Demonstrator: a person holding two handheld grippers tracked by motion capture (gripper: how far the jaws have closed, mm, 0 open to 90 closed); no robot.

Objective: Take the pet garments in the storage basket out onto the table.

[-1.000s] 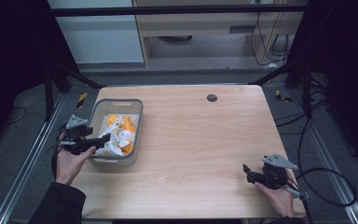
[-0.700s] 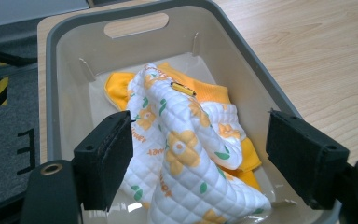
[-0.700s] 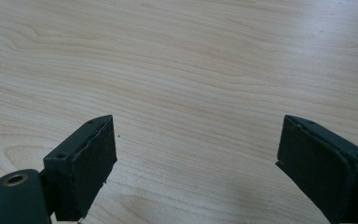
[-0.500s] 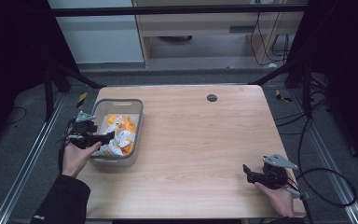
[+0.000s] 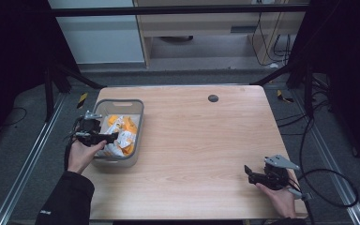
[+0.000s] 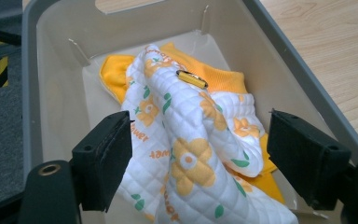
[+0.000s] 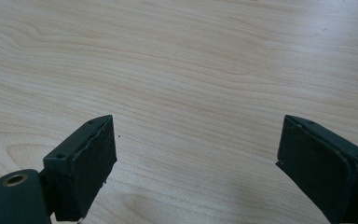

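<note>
A grey plastic bin [image 5: 135, 116] stands on the left part of the wooden table [image 5: 201, 140]. Inside lies a crumpled white quilted garment with orange flowers and an orange lining [image 6: 191, 140], also seen as the garment [image 5: 121, 136] from above. My left gripper [image 5: 107, 137] hangs over the bin's left rim, open, its jaws either side of the cloth in the left gripper view [image 6: 198, 163]. My right gripper [image 5: 252, 174] rests open near the table's front right corner, above bare wood [image 7: 196, 154].
A small dark round hole [image 5: 213, 98] sits near the table's far edge. Cables [image 5: 328, 187] trail off the right side. Black frame legs [image 5: 61, 75] and metal floor rails [image 5: 23, 173] flank the table.
My left gripper has moved forward and up along the bin's left side, now over the rim and the garment. The right gripper has stayed in place.
</note>
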